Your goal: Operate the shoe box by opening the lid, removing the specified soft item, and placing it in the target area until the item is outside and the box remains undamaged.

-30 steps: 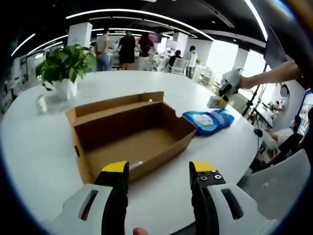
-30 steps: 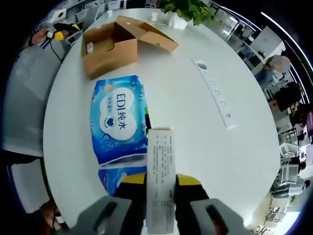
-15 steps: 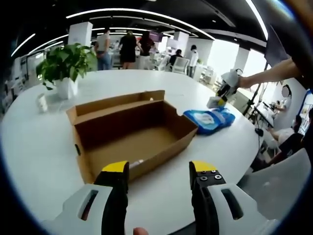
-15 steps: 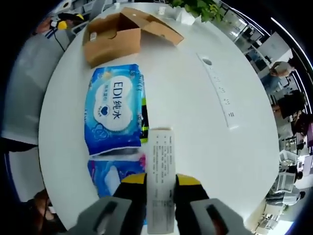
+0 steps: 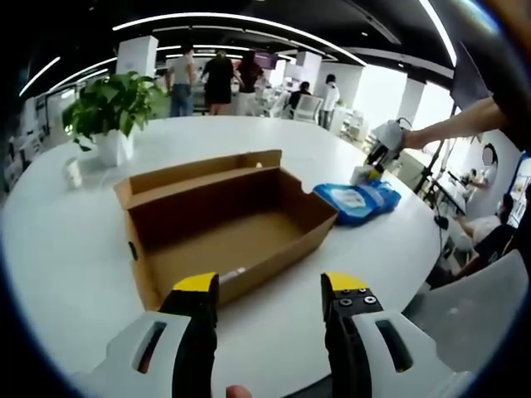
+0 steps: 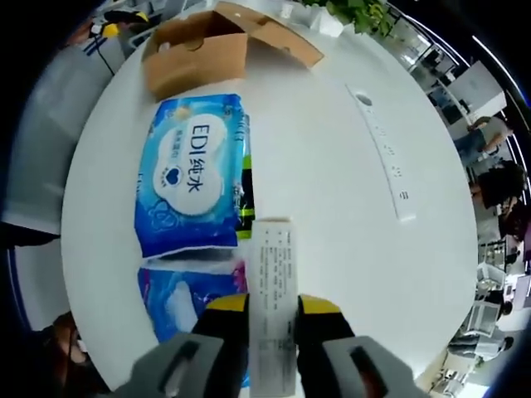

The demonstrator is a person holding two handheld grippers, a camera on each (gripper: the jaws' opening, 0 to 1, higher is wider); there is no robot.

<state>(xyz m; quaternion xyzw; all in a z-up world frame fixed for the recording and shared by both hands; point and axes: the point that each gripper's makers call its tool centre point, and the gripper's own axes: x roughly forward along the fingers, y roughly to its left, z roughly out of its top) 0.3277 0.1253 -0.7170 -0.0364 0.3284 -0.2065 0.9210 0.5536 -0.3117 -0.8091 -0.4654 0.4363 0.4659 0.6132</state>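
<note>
White counter (image 5: 75, 249) carried open shoe box (image 5: 220, 224), emptied; right hand-held gripper (image 6: 272, 305) clamped narrow white pack (image 6: 272, 315) above blue tissue packs (image 6: 192, 195); left hand-held gripper (image 5: 270, 286) open, idle; placing remained.

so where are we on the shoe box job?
Done: shoe box is open, lid back, and two blue wipe packs lie on the table. In hand: right gripper is shut on a slim white printed pack above them. Left: setting it down. Left gripper is open.
</note>
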